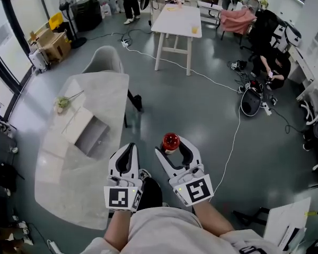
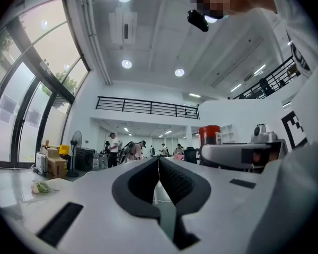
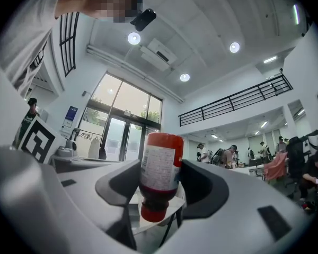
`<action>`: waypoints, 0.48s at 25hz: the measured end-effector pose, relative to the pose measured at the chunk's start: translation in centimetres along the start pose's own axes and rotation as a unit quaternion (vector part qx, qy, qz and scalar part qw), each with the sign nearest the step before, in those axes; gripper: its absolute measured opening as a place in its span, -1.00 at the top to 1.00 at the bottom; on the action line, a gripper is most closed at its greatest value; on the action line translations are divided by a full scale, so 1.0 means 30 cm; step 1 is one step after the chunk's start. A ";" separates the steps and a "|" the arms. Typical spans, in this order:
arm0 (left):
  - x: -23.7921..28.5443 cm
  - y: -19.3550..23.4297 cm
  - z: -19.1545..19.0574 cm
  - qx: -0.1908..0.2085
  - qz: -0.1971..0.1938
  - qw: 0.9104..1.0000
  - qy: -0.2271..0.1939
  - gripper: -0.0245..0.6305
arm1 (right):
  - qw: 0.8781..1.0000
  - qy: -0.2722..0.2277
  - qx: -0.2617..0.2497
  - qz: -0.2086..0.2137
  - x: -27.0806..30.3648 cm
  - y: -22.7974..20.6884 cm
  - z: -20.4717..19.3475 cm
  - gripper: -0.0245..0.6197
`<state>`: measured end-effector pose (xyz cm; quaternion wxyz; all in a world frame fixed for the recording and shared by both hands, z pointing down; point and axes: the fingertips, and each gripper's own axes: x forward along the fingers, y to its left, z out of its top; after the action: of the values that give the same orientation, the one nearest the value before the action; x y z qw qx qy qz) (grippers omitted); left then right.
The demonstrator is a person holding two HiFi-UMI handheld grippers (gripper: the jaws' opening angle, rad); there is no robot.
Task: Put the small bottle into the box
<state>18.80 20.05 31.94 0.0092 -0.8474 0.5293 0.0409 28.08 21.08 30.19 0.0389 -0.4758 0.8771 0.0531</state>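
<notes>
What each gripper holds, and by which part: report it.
The right gripper is clamped on the labelled middle of the small red bottle, whose cap end points back toward the gripper. The left gripper is shut on nothing.

Left claw (image 1: 128,151), right claw (image 1: 172,144) white, black-padded; black-and-white marker cubes (image 1: 122,197); pale shirt (image 1: 164,232).

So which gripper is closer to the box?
Left. The left gripper, shut, is at the table edge by the box; the right gripper, holding the bottle, is farther out over the floor.
</notes>
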 end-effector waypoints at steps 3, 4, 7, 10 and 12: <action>0.124 0.099 0.003 -0.005 -0.005 1.000 -0.003 0.85 | 1.000 -0.001 -0.005 0.000 0.148 -0.046 0.003 0.15; 0.167 0.135 0.003 -0.008 -0.005 1.000 -0.002 0.85 | 1.000 0.000 -0.005 0.001 0.201 -0.062 0.004 0.15; 0.297 0.254 0.010 -0.016 0.000 1.000 0.002 0.85 | 1.000 0.007 -0.007 0.009 0.366 -0.108 0.002 0.15; 0.416 0.382 0.013 -0.014 0.002 1.000 -0.001 0.85 | 1.000 0.007 -0.008 0.016 0.533 -0.143 -0.009 0.15; 0.477 0.476 0.010 -0.018 0.008 1.000 -0.005 0.85 | 1.000 0.006 -0.012 0.023 0.644 -0.149 -0.025 0.15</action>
<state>12.20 0.96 30.91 -0.0037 -0.8431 0.5350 0.0544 21.31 2.51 28.39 0.0271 -0.4562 0.8873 0.0618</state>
